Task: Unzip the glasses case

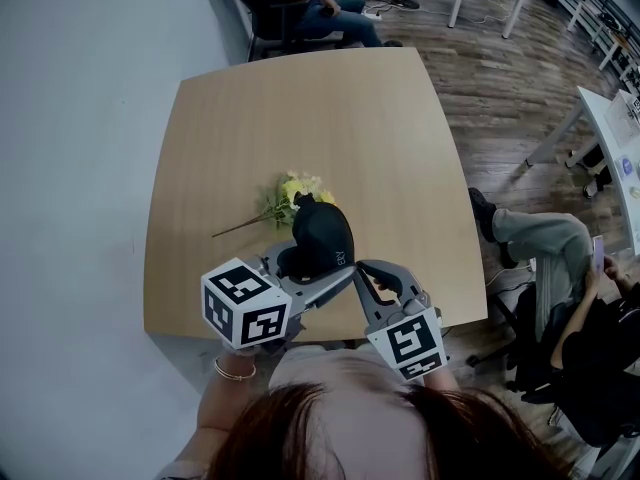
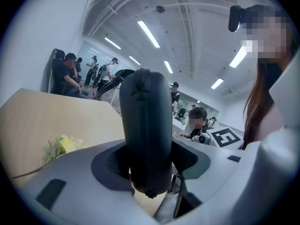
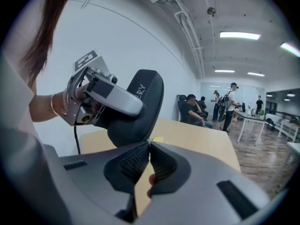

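The left claw (image 2: 150, 163) is clamped on the lower end of the glasses case (image 1: 322, 233), 1 jaw on each broad face, so the case stands upright and lifted off the bench (image 1: 400, 148), above its near part. That hold looks chosen to leave the narrow rim free: in the left gripper view the zip track (image 2: 142, 88) runs up the middle of the case toward 12 o'clock with no jaw on it. The case appears still zipped, since no gap shows along the seam. At 11 o'clock from the case, a sprig of yellow flowers (image 1: 297, 190) lies on the bench, close behind it but not touching. At 4 o'clock from the case, the right claw (image 3: 149, 146) has its 2 jaws pressed together, their tips right against the case's lower rim; whether the zip pull is pinched between them is too small to tell, though that placement suits a grip on the pull. For moving, the bench's near edge sits at 6 o'clock just under both grippers, so a pull toward the body would pass over open floor. Toward 12 o'clock most of the bench is bare wood. At 3 o'clock, beyond the bench's right edge, a seated person (image 1: 550, 258) is well apart, as is another (image 1: 300, 8) past the far edge at 12 o'clock.
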A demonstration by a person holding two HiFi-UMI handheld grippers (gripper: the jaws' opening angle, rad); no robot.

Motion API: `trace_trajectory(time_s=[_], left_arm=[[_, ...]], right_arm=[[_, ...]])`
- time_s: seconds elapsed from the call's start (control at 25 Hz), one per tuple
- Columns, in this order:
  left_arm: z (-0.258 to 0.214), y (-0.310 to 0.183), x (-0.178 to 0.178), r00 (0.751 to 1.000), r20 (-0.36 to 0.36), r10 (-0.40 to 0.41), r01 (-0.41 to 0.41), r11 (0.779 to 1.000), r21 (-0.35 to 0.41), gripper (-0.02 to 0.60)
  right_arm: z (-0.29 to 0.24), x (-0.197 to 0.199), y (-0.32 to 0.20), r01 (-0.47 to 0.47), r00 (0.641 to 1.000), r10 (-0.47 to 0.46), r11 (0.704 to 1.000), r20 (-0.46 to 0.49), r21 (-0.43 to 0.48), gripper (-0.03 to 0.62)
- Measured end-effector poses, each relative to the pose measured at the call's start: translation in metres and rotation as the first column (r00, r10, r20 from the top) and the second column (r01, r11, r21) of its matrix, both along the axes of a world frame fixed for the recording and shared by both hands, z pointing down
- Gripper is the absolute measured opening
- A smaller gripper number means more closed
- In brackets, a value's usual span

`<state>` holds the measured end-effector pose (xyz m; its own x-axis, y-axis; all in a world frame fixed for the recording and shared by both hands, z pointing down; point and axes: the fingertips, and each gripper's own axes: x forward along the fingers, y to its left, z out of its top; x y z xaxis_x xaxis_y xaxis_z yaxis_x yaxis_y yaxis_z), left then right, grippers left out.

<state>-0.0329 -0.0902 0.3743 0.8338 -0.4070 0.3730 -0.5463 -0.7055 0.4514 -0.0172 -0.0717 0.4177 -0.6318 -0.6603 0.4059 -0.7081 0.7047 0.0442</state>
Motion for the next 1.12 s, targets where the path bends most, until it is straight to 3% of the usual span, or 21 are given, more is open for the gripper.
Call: trace_trajectory(time_s=[1.12], left_arm=[[0.022, 0.003, 0.012, 0.988, 0.123, 0.09, -0.084, 0.995, -0.053, 0.249]], right_arm=[[0.003, 0.01, -0.012, -0.002, 1.0, 0.003, 1.0, -0.013, 0.008, 0.018]])
